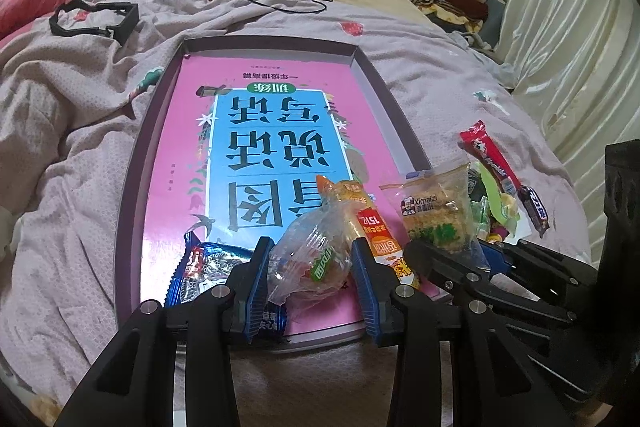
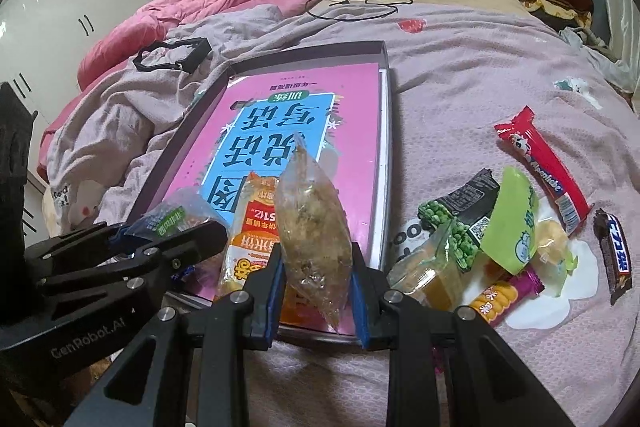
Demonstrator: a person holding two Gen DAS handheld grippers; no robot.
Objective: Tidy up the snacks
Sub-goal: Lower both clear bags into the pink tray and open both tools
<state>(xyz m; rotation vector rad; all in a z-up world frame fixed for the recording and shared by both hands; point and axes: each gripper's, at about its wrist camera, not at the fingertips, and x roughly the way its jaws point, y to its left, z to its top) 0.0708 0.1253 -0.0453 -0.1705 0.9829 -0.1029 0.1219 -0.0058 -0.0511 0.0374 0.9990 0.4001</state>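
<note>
Right wrist view: shallow purple box lid (image 2: 385,131) on the bed holds a pink-and-blue Chinese workbook (image 2: 280,131). Right gripper (image 2: 316,281) is clamped on a clear "Ximaizi" snack bag (image 2: 312,227) over its near edge. Left gripper (image 1: 310,267) straddles a clear candy wrapper (image 1: 316,251), can't tell if it's squeezing. Loose on the blanket: red "Alpenliebe" stick (image 2: 540,167).

- Clear crumb-filled snack bag (image 2: 314,251), upright between the right jaws.
- Clear candy packet (image 1: 310,259), crumpled between the left jaws.
- Orange sausage pack (image 2: 250,239), flat, just left of the right jaws.
</note>
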